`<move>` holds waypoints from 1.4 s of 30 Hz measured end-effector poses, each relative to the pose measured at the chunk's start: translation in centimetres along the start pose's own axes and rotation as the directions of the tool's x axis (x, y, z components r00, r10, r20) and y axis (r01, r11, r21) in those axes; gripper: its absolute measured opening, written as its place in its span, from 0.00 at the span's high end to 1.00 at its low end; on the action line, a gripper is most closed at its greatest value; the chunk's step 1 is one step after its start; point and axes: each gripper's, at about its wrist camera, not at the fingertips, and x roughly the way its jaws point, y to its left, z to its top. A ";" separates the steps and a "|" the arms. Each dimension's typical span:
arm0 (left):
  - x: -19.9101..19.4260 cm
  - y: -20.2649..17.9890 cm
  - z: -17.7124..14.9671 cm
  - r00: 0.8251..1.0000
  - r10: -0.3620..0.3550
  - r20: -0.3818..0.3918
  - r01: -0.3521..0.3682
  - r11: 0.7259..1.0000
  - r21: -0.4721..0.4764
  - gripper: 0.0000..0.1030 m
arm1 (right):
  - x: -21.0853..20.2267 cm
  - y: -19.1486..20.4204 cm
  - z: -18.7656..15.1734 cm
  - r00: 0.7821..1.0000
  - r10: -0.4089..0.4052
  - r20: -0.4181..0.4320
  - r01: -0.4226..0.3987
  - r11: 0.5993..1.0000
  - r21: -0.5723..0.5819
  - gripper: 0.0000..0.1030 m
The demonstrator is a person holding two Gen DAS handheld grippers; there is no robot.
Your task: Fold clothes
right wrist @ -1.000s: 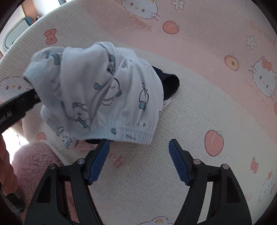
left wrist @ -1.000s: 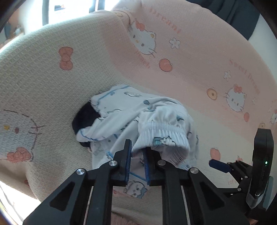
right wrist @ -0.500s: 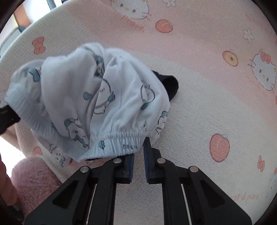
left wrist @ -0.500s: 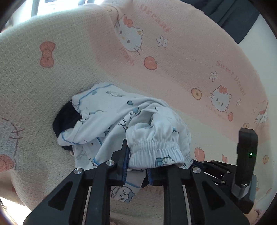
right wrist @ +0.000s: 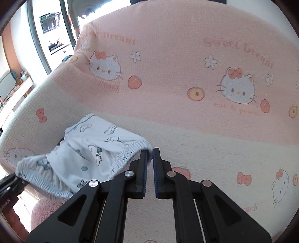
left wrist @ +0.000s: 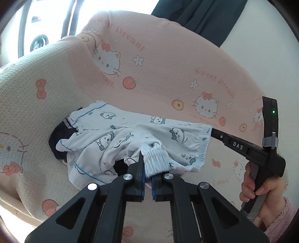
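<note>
Covering the whole scene is a pink and cream blanket [left wrist: 168, 61] printed with cartoon cats, bows and peaches, spread over a cushioned seat. On it, left of centre, lies a white garment [left wrist: 115, 142] with blue cartoon print and blue piping, partly lifted and stretched between the two grippers. Only the left wrist view shows a dark piece of clothing [left wrist: 58, 142] under the garment's far left edge, a dark curtain [left wrist: 201, 16] at the far right, and the person's right hand [left wrist: 256, 185] in a pink fleecy sleeve [left wrist: 280, 222] gripping the right tool's handle. Only the right wrist view shows a shelf with small items [right wrist: 20, 82] at the far left and a pink fluffy cushion [right wrist: 44, 209] at the near left. The left gripper [left wrist: 147, 168] has its jaws closed tight on a gathered elastic cuff [left wrist: 157, 158] of the garment. The right gripper [right wrist: 149, 155] has its jaws nearly together, pinching the elastic waistband [right wrist: 130, 151] at its tip, the band running left from the fingers.
</note>
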 end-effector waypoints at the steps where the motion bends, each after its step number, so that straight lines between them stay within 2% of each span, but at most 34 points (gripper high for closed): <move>1: -0.7 -1.1 0.1 1.000 -0.019 0.011 0.018 1.000 0.024 0.95 | -2.6 -0.7 -0.4 1.000 -0.019 0.025 0.019 1.000 0.015 0.96; 4: -2.6 -5.0 0.6 0.997 -0.065 0.049 0.060 0.994 0.092 0.95 | -10.3 -3.7 -1.1 0.994 -0.054 0.095 0.048 0.997 0.066 0.96; 6: -2.9 -7.2 0.7 0.996 -0.067 0.055 0.059 0.990 0.126 0.95 | -13.2 -5.5 -1.5 0.996 -0.036 0.085 0.030 0.997 0.071 0.95; 10: -2.3 -10.8 0.2 0.996 -0.086 0.027 0.080 0.980 0.180 0.95 | -14.4 -6.7 -4.0 1.000 -0.005 -0.009 0.006 1.000 0.030 0.93; 12: -2.0 -13.0 -0.4 0.994 -0.108 0.000 0.105 0.969 0.222 0.95 | -13.8 -6.6 -6.2 0.998 0.043 -0.050 -0.042 0.999 0.017 0.91; 14: -2.1 -15.2 -1.0 0.990 -0.141 -0.021 0.141 0.955 0.261 0.95 | -13.0 -6.2 -8.0 0.991 0.108 -0.083 -0.107 0.994 0.018 0.83; 18: -2.6 -19.1 -2.0 0.978 -0.202 -0.055 0.209 0.927 0.312 0.95 | -12.8 -5.1 -9.8 0.968 0.232 -0.095 -0.232 0.973 0.017 0.54; 19: -2.8 -20.0 -2.1 0.975 -0.214 -0.059 0.222 0.921 0.320 0.95 | -12.9 -4.9 -10.1 0.962 0.258 -0.094 -0.258 0.966 0.014 0.53; 23: -3.7 -21.8 -1.9 0.956 -0.284 -0.071 0.292 0.904 0.312 0.95 | -13.3 -6.1 -10.4 0.985 0.165 -0.055 -0.163 0.986 0.033 0.53; 25: -4.5 -22.2 -1.7 0.943 -0.328 -0.062 0.331 0.897 0.294 0.95 | -12.4 -8.0 -10.5 0.992 0.097 -0.080 -0.090 0.992 0.090 0.66; 27: -5.2 -22.4 -1.7 0.943 -0.329 -0.049 0.328 0.900 0.287 0.95 | -11.9 -10.3 -11.0 0.993 0.054 -0.105 -0.037 0.986 0.161 0.68; 29: -5.7 -22.1 -1.5 0.941 -0.336 -0.039 0.333 0.903 0.271 0.95 | -12.3 -12.5 -11.4 0.993 0.060 -0.105 -0.035 0.973 0.230 0.68; 30: -6.0 -21.9 -1.4 0.939 -0.341 -0.034 0.338 0.904 0.262 0.95 | -12.7 -13.2 -11.5 0.994 0.038 -0.098 -0.013 0.969 0.245 0.69; 31: -6.3 -21.7 -1.3 0.936 -0.352 -0.026 0.347 0.903 0.251 0.95 | -13.0 -14.0 -11.5 0.996 0.014 -0.092 0.010 0.966 0.258 0.76; 33: -7.0 -21.5 -1.0 0.929 -0.371 0.000 0.361 0.901 0.240 0.95 | -13.9 -14.9 -11.3 0.993 -0.082 -0.086 0.101 0.965 0.242 0.76; 34: -7.3 -21.4 -0.7 0.929 -0.370 0.017 0.355 0.902 0.245 0.95 | -14.6 -15.3 -10.9 0.989 -0.131 -0.071 0.144 0.962 0.232 0.76; 36: -7.3 -21.4 -0.3 0.945 -0.324 0.042 0.303 0.916 0.262 0.95 | -16.5 -15.8 -9.9 0.974 -0.223 -0.030 0.224 0.950 0.218 0.76; 39: -5.8 -21.0 1.2 0.974 -0.224 0.047 0.204 0.944 0.261 0.95 | -20.7 -16.6 -7.0 0.957 -0.281 0.077 0.258 0.939 0.227 0.76; 41: -5.7 -20.9 2.8 0.979 -0.185 0.082 0.157 0.951 0.267 0.95 | -23.8 -16.1 -4.5 0.940 -0.297 0.165 0.262 0.943 0.208 0.77; 42: -6.3 -21.0 3.7 0.976 -0.177 0.124 0.137 0.952 0.273 0.95 | -25.4 -15.7 -3.3 0.931 -0.298 0.211 0.259 0.946 0.195 0.77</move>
